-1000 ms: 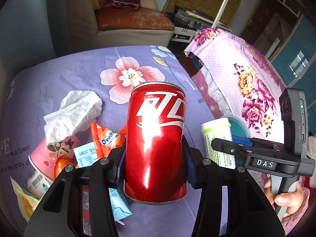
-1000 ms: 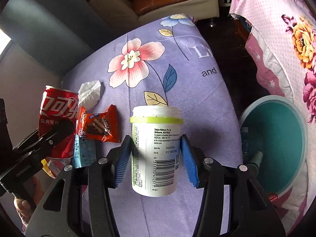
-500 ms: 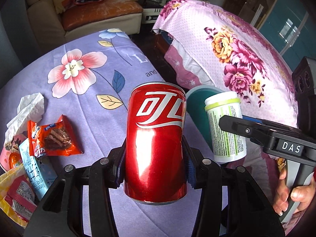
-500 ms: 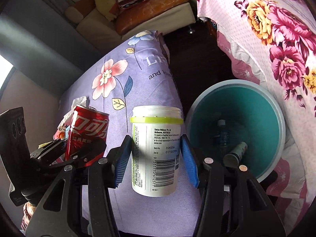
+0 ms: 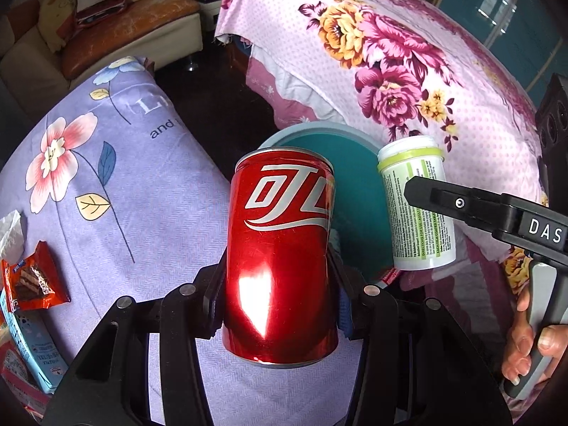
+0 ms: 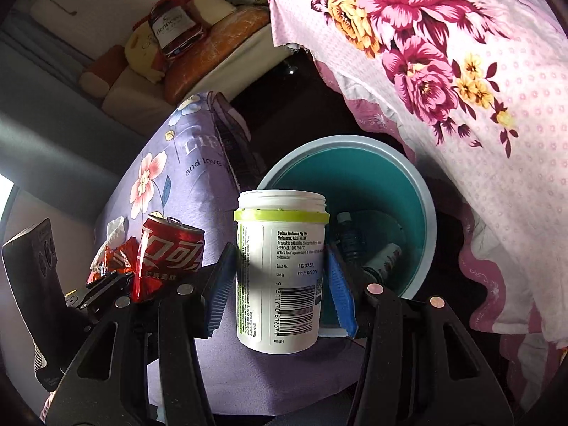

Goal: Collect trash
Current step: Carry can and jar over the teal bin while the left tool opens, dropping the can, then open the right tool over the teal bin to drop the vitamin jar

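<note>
My left gripper [image 5: 280,280] is shut on a red soda can [image 5: 280,248], held upright at the edge of the purple flowered cloth [image 5: 106,191]. My right gripper [image 6: 280,280] is shut on a white supplement tub [image 6: 280,277] with a green band. Both hang beside a teal bin [image 6: 415,184] on the dark floor, which holds a dark bottle [image 6: 349,238] and a small container [image 6: 385,259]. The left wrist view shows the tub [image 5: 417,209] to the right of the can, in front of the bin [image 5: 355,209]. The right wrist view shows the can [image 6: 170,252] at the left.
A red snack wrapper [image 5: 33,280], a blue packet [image 5: 32,344] and a white tissue [image 5: 10,230] lie on the cloth at the left. A pink flowered bedcover [image 5: 408,71] rises behind the bin. A sofa [image 5: 106,35] stands far back. A hand [image 5: 529,344] grips the right handle.
Both grippers have carried the can and the tub to the right, off the middle of the cloth to the bin, and rolled somewhat. The trash pile has slid to the left edge.
</note>
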